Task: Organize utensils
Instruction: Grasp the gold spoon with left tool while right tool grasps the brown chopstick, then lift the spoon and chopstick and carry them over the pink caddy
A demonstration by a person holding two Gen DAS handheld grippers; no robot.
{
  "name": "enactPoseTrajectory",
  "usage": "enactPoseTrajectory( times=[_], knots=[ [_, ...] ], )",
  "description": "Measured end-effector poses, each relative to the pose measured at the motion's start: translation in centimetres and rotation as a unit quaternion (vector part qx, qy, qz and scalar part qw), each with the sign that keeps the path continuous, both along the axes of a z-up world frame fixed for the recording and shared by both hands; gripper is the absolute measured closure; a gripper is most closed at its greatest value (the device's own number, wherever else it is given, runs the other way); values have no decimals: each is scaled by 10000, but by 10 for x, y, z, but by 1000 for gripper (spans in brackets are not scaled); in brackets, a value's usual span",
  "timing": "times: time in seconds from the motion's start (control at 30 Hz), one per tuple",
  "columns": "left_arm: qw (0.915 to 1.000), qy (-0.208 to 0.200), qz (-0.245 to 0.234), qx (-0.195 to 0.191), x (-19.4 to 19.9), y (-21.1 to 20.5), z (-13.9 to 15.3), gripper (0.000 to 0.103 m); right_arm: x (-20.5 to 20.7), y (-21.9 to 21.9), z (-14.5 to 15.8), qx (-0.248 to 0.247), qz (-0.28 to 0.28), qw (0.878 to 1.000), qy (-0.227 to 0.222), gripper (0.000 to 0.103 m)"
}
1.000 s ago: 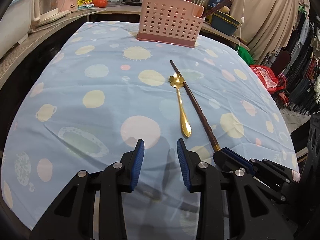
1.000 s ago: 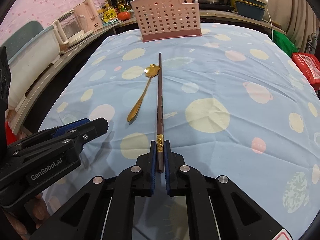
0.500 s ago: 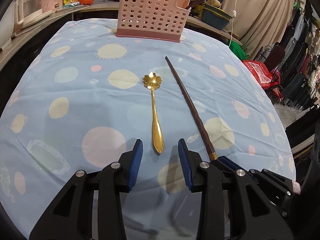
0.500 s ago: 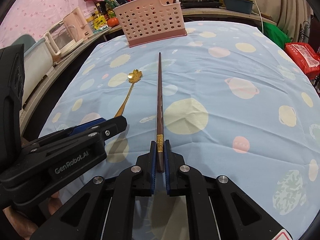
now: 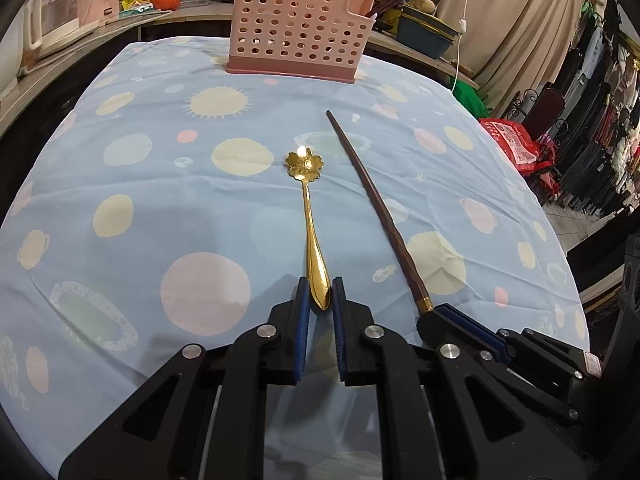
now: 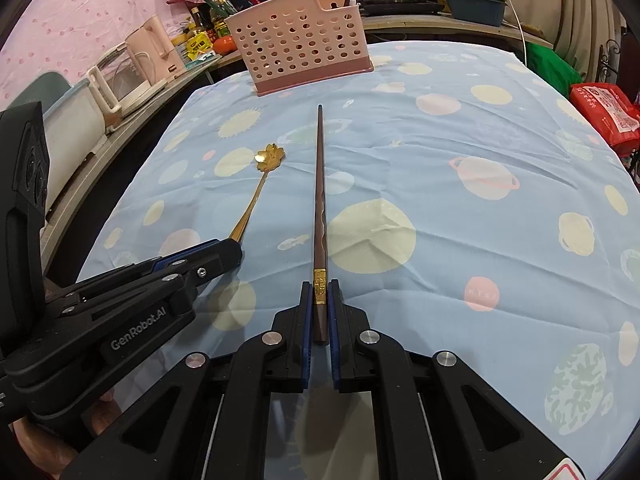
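Closing just now, left claw (image 5: 319, 294) pinches the gold spoon (image 5: 310, 224) handle; right claw (image 6: 319, 300) grips the chopstick (image 6: 320, 200).

You are looking at one gold spoon (image 5: 311, 224) and one dark chopstick (image 5: 374, 204), both lying in front of the one pink basket (image 5: 298, 28). You are working two grippers: the left gripper (image 5: 319, 300) and the right gripper (image 6: 319, 304), both nearer you than the pink basket.
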State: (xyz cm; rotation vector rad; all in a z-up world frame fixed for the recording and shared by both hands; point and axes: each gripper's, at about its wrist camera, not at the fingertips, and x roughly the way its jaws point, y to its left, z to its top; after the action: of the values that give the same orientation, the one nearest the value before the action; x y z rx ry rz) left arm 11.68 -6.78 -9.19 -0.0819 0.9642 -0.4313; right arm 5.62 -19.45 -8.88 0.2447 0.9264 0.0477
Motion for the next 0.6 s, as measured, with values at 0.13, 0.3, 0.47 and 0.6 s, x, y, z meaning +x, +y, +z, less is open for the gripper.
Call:
enactPoseTrajectory(
  times=[0.13, 0.3, 0.47, 0.6],
  knots=[
    [10000, -29, 51, -71, -5, 7, 7, 92, -1, -2, 1, 80, -29, 10000, 10, 96],
    [9996, -166, 151, -189, -10, 17, 23, 93, -4, -6, 7, 113, -69, 9999, -45, 96],
    [9986, -347, 258, -301, -12, 25, 42, 93, -8, -7, 14, 124, -79, 9998, -129, 96],
    [9976, -489, 345, -342, -12, 30, 55, 94, -11, -5, 19, 122, -53, 9997, -193, 96]
  ],
)
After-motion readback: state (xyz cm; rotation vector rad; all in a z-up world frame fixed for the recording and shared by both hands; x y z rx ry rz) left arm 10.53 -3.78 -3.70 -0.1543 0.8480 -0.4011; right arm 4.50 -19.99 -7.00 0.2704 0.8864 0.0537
